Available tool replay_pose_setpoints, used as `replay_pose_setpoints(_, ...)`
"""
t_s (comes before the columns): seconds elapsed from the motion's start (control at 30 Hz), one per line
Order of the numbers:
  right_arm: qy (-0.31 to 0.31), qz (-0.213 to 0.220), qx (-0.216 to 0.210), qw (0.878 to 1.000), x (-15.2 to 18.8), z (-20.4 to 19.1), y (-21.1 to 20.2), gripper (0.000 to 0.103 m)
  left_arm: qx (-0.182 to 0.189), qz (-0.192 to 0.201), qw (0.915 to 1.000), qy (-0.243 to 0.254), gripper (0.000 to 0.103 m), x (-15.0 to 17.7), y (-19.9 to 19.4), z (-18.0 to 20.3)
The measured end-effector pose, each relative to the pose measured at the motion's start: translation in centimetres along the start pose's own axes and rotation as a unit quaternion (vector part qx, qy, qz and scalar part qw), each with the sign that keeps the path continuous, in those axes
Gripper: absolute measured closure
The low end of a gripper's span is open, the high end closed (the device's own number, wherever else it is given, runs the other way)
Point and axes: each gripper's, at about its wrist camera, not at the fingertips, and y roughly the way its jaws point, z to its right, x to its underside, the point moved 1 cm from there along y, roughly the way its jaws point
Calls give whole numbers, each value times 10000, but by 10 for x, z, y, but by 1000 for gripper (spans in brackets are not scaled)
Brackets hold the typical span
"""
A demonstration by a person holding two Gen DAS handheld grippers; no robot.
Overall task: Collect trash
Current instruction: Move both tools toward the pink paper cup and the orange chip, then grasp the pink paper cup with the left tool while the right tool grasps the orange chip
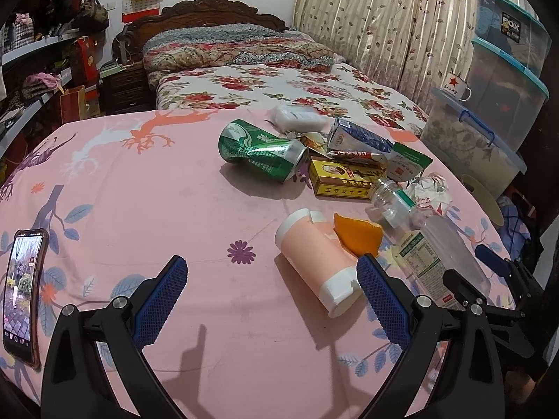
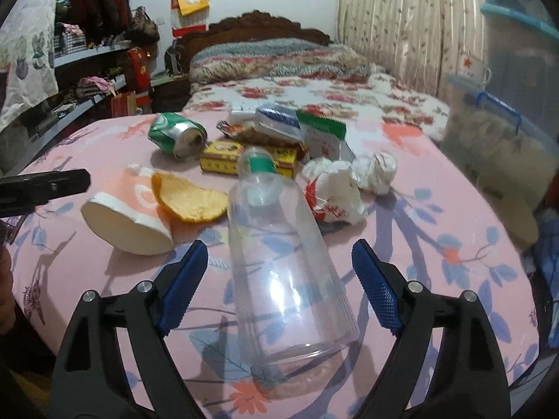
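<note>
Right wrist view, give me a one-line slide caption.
Open right gripper straddles a clear plastic bottle lying on the pink floral bedspread, other trash behind it.

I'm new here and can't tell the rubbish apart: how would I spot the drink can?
On the pink bedspread lies a heap of litter. At its far left edge is the can, on its side beside a yellow box. It alone is green, metal and dented.

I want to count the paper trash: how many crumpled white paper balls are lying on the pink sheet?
2. One crumpled ball with red print lies just right of the clear bottle's neck; a smaller one touches it on the right. Others may hide behind the pile.
</note>
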Motion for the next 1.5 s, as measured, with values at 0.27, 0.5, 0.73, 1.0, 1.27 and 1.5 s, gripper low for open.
replay_pose_setpoints(0.27, -94, 113, -104, 9998, -2, -8, -9, 23, 137, -65, 9999, -69, 10, -2, 2, -2)
replay_pose_setpoints(0.5, -63, 14, -259, 9996, -3, -7, -7, 36, 571, -299, 9972, -382, 10, -8, 11, -13)
replay_pose_setpoints(0.73, 284, -91, -732, 9969, -39, 16, -3, 37, 1261, -732, 9860, -807, 15, -17, 35, -24)
replay_pose_setpoints(1.0, 620, -641, -1760, 9803, -67, 2, 27, 44, 1924, -1436, 9630, -1224, 37, -9, 72, -27)
replay_pose_setpoints(1.27, -356, -1281, -2010, 9705, -65, -64, 70, 65, 2017, -1562, 9603, -1132, 74, -2, 78, -16)
replay_pose_setpoints(1.5, -373, -1139, -2180, 9686, -68, -67, 72, 93, 1773, -1070, 9712, -1179, 80, -8, 42, -43)
